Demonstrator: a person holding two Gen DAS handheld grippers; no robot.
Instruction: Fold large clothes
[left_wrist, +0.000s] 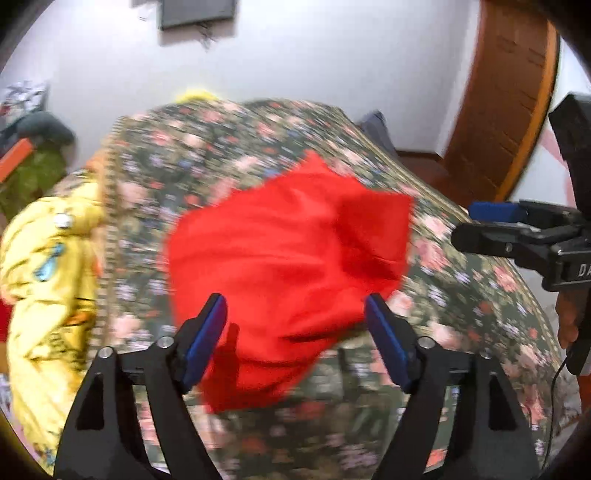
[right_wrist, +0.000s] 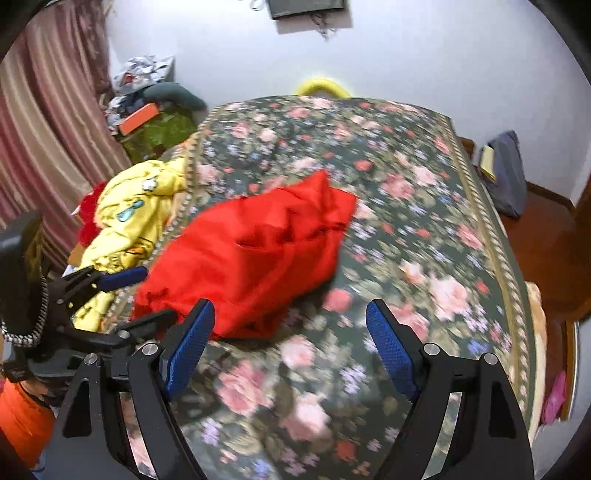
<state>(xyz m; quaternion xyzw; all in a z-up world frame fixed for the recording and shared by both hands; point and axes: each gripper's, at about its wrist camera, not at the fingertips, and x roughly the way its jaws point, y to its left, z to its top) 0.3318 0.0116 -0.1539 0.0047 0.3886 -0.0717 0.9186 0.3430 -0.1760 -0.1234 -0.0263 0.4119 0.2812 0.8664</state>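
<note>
Both jaws gape empty on the left hand-held gripper (left_wrist: 295, 343) and right hand-held gripper (right_wrist: 290, 350), so the crumpled red garment (left_wrist: 280, 251) ahead on the bed (right_wrist: 424, 229) (left gripper nearest) risks a bunched, multi-layer pinch.

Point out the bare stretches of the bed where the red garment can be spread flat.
Free: the floral bedspread right of the red garment, out to its striped border, and the near strip in front of the right tongs. Crowded: the left edge, where the yellow garment is heaped beside the left tongs.
</note>
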